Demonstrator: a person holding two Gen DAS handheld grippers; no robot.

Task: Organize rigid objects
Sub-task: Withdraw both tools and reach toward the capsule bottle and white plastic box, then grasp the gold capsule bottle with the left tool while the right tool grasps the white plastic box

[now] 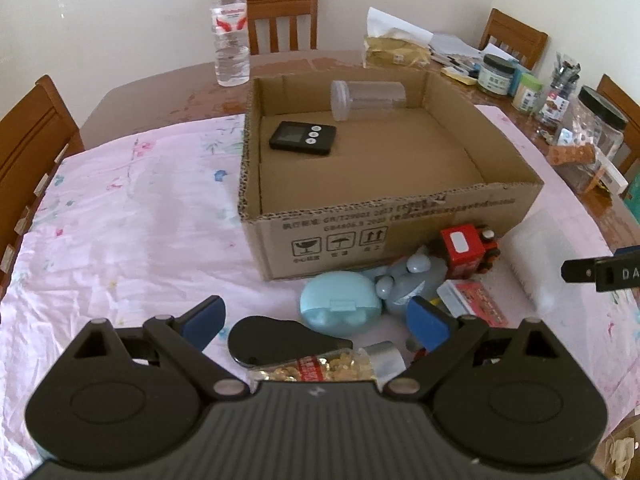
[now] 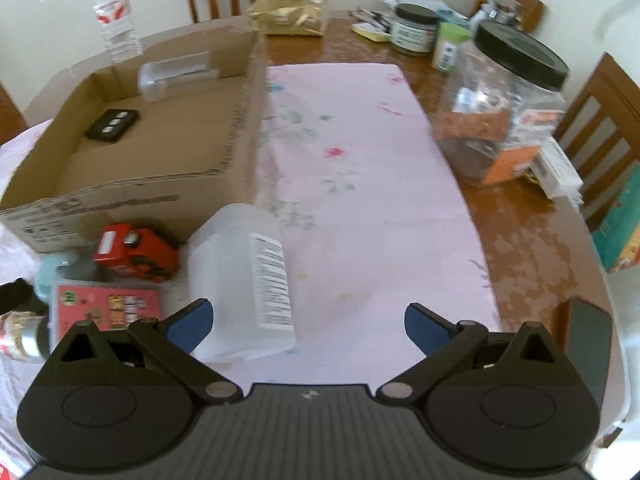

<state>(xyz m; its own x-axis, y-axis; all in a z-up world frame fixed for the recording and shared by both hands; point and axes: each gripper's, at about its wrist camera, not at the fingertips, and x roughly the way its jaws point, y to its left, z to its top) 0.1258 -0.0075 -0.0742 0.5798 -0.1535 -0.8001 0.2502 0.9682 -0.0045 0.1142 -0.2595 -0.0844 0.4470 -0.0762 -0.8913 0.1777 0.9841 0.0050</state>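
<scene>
An open cardboard box (image 1: pixel 400 208) (image 2: pixel 236 128) holds a black timer (image 1: pixel 303 138) (image 2: pixel 113 124) and a clear lidded jar (image 1: pixel 368 98) (image 2: pixel 176 74) lying on its side. In front of it lie a red toy truck (image 1: pixel 468 250) (image 2: pixel 136 254), a grey-blue toy (image 1: pixel 412 280), a light blue case (image 1: pixel 340 306), a black oval case (image 1: pixel 276 340), a bottle of yellow pills (image 1: pixel 340 366), a red card box (image 1: pixel 476 304) (image 2: pixel 108 306) and a white plastic bottle (image 1: pixel 536 260) (image 2: pixel 244 280). My left gripper (image 1: pixel 316 320) is open above the pile. My right gripper (image 2: pixel 308 320) is open, its left finger beside the white bottle.
A water bottle (image 1: pixel 230 28) stands behind the box. Jars (image 2: pixel 504 104), packets and papers crowd the table's right side. Wooden chairs (image 1: pixel 282 16) ring the table. A pink flowered cloth (image 2: pixel 360 168) covers the near table.
</scene>
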